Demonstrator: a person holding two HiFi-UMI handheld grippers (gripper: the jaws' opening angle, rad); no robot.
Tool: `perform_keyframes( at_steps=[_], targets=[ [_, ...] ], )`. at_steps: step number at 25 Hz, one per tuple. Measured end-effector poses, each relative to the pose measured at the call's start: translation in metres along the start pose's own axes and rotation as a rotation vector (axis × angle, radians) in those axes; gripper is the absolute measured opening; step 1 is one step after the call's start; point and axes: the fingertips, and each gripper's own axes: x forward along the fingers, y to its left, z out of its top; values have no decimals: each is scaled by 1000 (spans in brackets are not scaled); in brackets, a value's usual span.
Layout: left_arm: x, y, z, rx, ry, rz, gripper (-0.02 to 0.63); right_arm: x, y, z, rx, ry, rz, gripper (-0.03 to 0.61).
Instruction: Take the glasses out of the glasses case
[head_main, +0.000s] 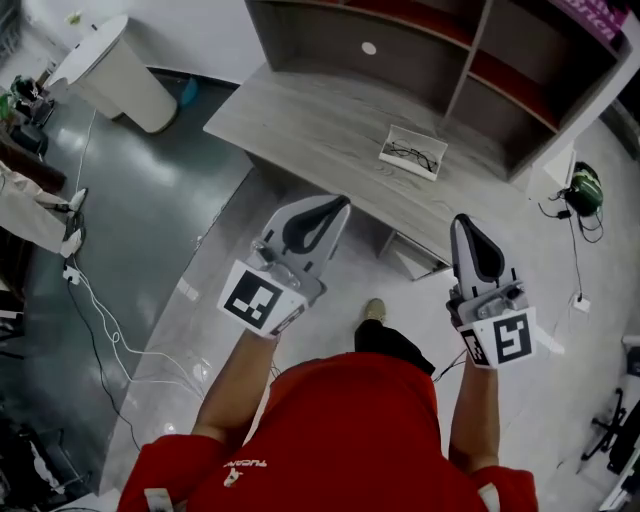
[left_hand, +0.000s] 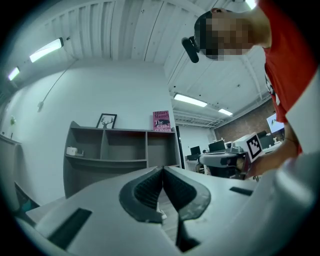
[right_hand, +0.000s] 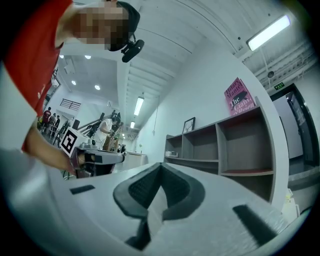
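Both grippers are held closed and empty in front of the desk, well apart from the glasses case.

The jaws of the left gripper (head_main: 337, 204) are seen pressed together with nothing between them, and the same is seen for the right gripper (head_main: 462, 221). Both are pointed towards the grey desk (head_main: 300, 130). The white glasses case (head_main: 420, 140) is laid open on the desk, at about 1 o'clock from the left gripper and 11 o'clock from the right one. The dark glasses (head_main: 410, 154) are seen lying inside it. A shelf unit (head_main: 420, 50) is placed behind the desk at 12 o'clock.
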Motion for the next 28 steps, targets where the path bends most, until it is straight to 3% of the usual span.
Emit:
perform_keyframes(
  at_steps=[9, 17, 24, 28],
  targets=[
    [104, 20, -58, 18, 151, -41, 11, 40, -87, -40, 42, 45, 32, 5],
    [157, 32, -84, 45, 220, -109, 11, 58, -120, -64, 66, 90, 13, 3],
    [203, 41, -127, 118, 253, -240, 11, 79, -142, -84, 68, 142, -51, 3],
    [222, 45, -160, 135, 333, -347, 12, 93, -154, -94, 65, 172, -99, 3]
  ],
)
